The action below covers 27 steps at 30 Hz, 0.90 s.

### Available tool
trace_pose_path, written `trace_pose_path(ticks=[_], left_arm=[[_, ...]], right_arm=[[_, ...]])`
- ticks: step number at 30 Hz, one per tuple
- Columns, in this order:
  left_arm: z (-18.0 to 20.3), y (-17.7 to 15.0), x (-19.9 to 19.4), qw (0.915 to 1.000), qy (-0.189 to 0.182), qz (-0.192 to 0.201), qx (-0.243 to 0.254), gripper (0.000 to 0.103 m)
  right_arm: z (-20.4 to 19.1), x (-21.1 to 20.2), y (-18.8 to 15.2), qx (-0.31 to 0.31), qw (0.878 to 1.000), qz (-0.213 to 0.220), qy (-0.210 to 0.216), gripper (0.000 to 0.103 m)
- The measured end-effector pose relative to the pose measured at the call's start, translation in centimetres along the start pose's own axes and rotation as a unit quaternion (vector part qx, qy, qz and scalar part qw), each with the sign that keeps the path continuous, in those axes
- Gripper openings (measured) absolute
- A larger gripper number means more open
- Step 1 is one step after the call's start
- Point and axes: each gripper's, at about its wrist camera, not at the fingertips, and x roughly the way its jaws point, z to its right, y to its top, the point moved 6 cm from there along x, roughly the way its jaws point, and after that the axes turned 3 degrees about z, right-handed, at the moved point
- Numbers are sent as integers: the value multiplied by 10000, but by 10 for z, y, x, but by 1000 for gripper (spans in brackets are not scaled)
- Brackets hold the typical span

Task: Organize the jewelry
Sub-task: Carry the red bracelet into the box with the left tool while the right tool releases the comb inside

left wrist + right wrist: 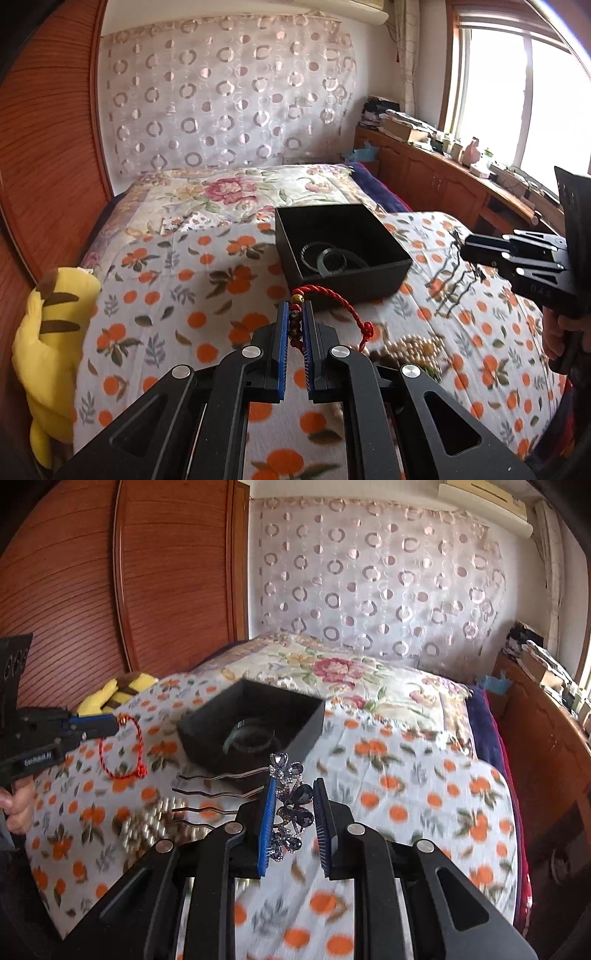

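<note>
My left gripper (295, 308) is shut on a red cord bracelet (347, 306) with dark beads, held above the bed just in front of an open black box (369, 284). The box holds dark bangles (332, 258). In the right wrist view my right gripper (293, 786) is shut on a jewelled hair comb (293, 805) with blue-grey stones, its wavy prongs (218, 797) pointing left. The box (306, 734) lies just beyond it. The left gripper (114, 725) with the red bracelet (122, 757) shows at the left. The right gripper (465, 251) shows at the right of the left wrist view.
A pearl bead necklace (410, 349) lies on the orange-print bedspread (207, 325), also seen in the right wrist view (147, 823). A yellow plush toy (48, 332) sits at the bed's left edge. A wooden wardrobe (74, 590) stands left, a wooden sideboard (436, 177) right.
</note>
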Motion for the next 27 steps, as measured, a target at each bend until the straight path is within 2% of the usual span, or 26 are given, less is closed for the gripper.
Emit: trace_pose_path(ticks=[7, 11, 18, 27], left_arm=[[-7, 19, 13, 9999, 134, 47, 7, 6], [-11, 28, 18, 9999, 158, 56, -3, 6], [-14, 40, 25, 9998, 199, 64, -7, 6], [-6, 60, 36, 9997, 171, 127, 75, 6]], right_arm=[[6, 33, 41, -40, 9998, 144, 142, 22], [9, 53, 52, -17, 9996, 138, 227, 22], [8, 85, 56, 30, 9993, 92, 361, 22], [0, 100, 47, -4, 9986, 28, 521, 24]])
